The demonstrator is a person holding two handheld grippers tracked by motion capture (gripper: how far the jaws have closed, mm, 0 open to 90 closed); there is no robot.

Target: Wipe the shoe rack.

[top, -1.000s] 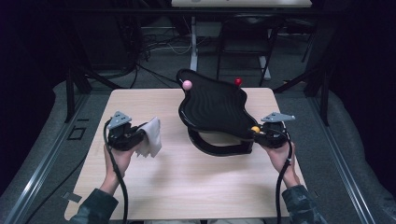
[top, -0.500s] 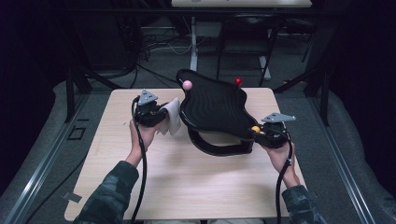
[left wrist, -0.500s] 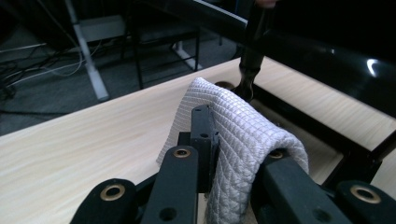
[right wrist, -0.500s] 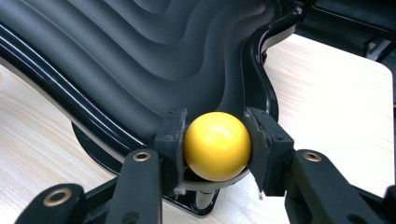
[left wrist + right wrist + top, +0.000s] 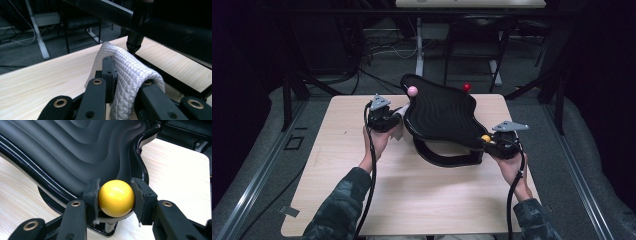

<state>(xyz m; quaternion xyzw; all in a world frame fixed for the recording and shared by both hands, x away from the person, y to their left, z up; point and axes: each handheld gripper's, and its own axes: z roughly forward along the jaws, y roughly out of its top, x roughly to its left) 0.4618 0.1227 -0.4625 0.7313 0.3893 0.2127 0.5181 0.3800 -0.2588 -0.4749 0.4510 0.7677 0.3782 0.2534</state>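
While the right gripper [image 5: 114, 195] clamps the yellow knob [image 5: 115, 198] at the near corner of the black tray [image 5: 439, 112], the left gripper [image 5: 125, 82] pinches a folded white cloth [image 5: 126, 68] at the tray's left edge, near the pink knob [image 5: 412, 90]. That cloth looks soft and light, quilted, so it will drape and bunch; gripping it at the fold, as now, seems right. I'd guess the tray is rigid, glossy and slippery, so the knob is the sound handhold. A red knob [image 5: 467, 87] sits at the far edge, above the table [image 5: 422, 200].
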